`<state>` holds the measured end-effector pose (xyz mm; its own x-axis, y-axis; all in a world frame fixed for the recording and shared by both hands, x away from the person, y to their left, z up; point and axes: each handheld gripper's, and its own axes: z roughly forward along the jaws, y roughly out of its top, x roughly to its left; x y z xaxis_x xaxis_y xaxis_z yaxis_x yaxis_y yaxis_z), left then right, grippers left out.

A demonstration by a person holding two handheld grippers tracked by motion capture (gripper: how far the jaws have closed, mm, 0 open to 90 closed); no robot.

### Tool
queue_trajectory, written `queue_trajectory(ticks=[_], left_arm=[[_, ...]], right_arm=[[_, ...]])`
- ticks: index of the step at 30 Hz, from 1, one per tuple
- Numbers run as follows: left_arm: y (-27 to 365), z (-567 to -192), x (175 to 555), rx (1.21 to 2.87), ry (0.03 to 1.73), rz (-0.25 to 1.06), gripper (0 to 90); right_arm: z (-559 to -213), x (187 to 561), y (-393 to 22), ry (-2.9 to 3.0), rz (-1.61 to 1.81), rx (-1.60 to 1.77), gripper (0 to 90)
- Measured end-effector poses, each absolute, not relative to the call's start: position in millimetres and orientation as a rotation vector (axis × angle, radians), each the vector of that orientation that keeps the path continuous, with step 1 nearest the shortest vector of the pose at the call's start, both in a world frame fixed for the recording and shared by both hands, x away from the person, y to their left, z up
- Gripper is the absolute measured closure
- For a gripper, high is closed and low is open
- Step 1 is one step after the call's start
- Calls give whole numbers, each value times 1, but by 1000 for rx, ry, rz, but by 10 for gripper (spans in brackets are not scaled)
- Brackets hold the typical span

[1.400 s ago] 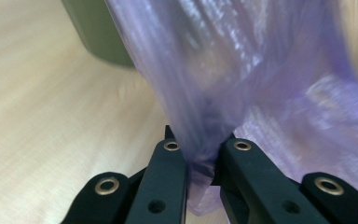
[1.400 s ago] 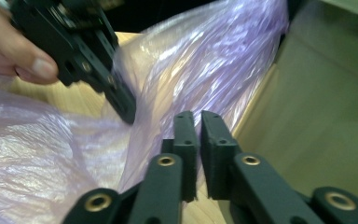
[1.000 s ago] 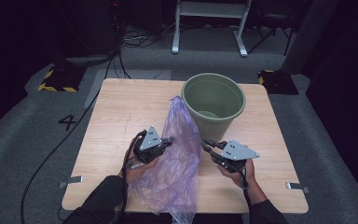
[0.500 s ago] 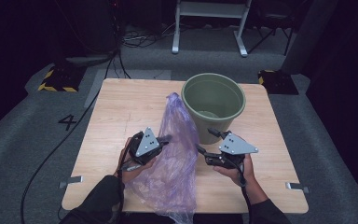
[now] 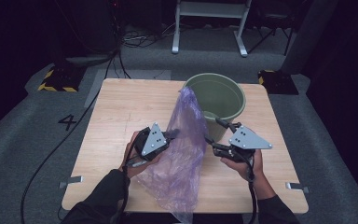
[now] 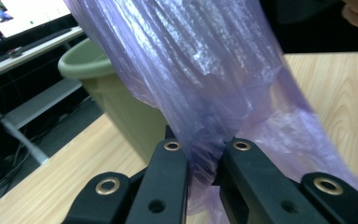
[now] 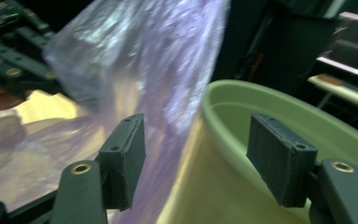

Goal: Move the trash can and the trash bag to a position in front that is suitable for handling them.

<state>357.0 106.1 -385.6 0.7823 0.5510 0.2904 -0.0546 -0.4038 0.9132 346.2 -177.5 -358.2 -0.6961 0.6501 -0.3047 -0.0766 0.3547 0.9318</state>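
A thin purple plastic bag [image 5: 182,149] hangs from my left gripper [image 5: 172,135], which is shut on a bunched fold of it [image 6: 204,158]. The bag's upper end leans against the rim of a green bucket [image 5: 214,76] at the table's far right; its lower end trails over the near edge. In the left gripper view the bag [image 6: 205,70] hides part of the bucket [image 6: 116,102]. My right gripper [image 5: 214,131] hovers beside the bag, just before the bucket. Its jaws have just been closing a little but stand open [image 7: 193,158], with nothing pressed between them; the bag [image 7: 140,60] and the bucket's rim [image 7: 233,93] lie beyond.
The wooden table [image 5: 121,107] has bare room on its left half. A black cable [image 5: 51,158] runs off the left side to the floor. Yellow-and-black blocks [image 5: 56,79] and a white metal frame [image 5: 209,28] stand on the grey floor behind.
Both hands have risen, and the bag stands higher against the bucket. My right gripper's jaws are wider apart than a second ago and have drawn slightly away from the bag.
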Motion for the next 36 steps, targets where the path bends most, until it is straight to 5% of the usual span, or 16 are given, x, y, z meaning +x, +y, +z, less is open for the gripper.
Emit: queue_trajectory(ticks=[24, 36], left_arm=[[80, -356, 384, 1963, 315, 607, 895], [71, -353, 401, 2021, 321, 572, 893]], right_arm=[[-297, 369, -190, 1858, 1358, 532, 474], [-284, 374, -183, 1902, 1406, 449, 427]])
